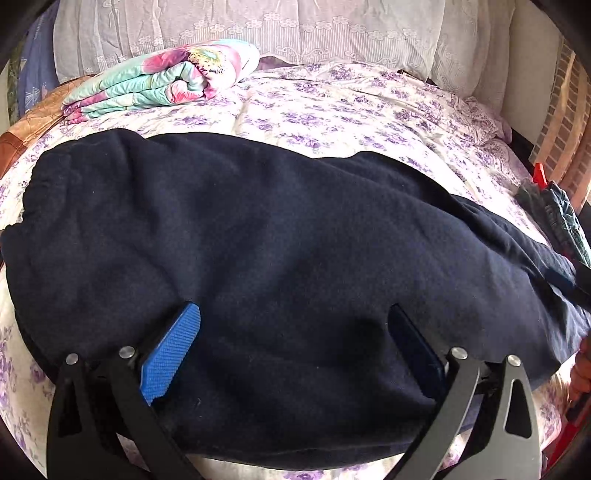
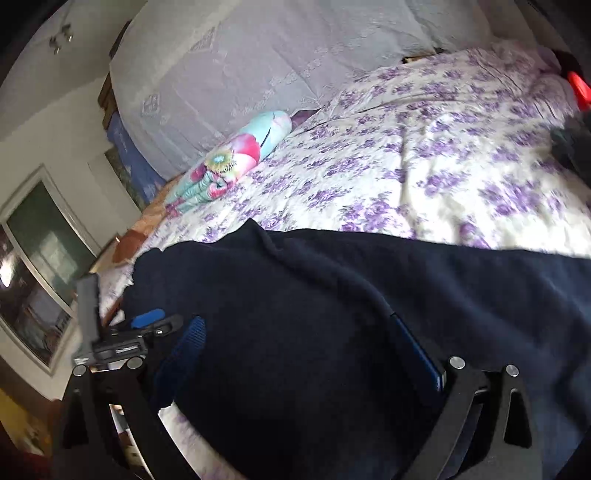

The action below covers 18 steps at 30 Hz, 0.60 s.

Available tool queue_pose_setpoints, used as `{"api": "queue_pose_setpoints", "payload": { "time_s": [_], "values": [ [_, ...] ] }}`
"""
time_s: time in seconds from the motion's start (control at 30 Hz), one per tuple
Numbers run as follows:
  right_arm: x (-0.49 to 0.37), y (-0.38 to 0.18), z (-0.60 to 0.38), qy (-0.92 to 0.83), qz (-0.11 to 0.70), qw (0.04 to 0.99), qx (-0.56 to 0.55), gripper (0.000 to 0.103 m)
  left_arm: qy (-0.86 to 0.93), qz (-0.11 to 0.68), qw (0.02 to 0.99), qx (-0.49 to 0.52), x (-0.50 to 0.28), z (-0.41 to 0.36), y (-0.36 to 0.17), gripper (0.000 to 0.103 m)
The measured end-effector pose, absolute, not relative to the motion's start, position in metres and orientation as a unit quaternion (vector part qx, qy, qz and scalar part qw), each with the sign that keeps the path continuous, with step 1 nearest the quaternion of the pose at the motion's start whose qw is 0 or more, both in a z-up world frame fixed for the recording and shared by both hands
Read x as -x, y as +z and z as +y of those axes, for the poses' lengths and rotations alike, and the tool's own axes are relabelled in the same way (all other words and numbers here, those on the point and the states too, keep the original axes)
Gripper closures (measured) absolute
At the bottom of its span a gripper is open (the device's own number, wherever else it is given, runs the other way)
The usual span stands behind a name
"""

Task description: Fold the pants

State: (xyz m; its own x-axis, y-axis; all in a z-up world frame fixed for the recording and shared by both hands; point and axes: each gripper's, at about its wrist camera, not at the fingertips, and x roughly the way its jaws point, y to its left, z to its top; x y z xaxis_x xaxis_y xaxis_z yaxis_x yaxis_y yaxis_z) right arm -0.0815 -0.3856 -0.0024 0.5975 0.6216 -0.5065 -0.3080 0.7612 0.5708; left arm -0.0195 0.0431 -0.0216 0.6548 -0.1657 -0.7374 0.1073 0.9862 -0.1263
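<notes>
Purple-flowered cream cotton bedspread [image 1: 332,110] covers the bed and fills most of both views. White lace-trimmed curtain [image 1: 295,29] hangs along the top of the frame behind it.

Dark navy fleece pants [image 1: 277,258] lie spread across the bedspread, filling the centre and lower half of the left wrist view, elastic waistband at the left edge, legs running to the right edge. In the right wrist view they fill the lower centre and right.

Folded floral quilt in teal and pink [image 1: 166,81] sits upper left on the bed, well apart from the pants.

Left claw [image 1: 295,325]: jaws wide apart, blue pads resting over the fleece, nothing gripped.

Right claw [image 2: 295,339]: jaws at full spread, fabric between the pads but not pinched.

Small dark garment pile [image 1: 554,206] at the right edge.
</notes>
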Motion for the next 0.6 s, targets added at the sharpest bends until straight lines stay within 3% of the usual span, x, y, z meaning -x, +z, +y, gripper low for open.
{"api": "queue_pose_setpoints", "payload": {
  "time_s": [0.37, 0.6],
  "values": [
    [0.185, -0.018, -0.491, 0.116, 0.384, 0.840, -0.366, 0.004, -0.096, 0.398, 0.911, 0.058, 0.021, 0.050, -0.020, 0.004],
    [0.184, -0.041, -0.522, 0.059, 0.300, 0.826, -0.474, 0.013, -0.109, 0.382, 0.915, 0.068, 0.029, 0.054, -0.018, 0.004]
  ]
}}
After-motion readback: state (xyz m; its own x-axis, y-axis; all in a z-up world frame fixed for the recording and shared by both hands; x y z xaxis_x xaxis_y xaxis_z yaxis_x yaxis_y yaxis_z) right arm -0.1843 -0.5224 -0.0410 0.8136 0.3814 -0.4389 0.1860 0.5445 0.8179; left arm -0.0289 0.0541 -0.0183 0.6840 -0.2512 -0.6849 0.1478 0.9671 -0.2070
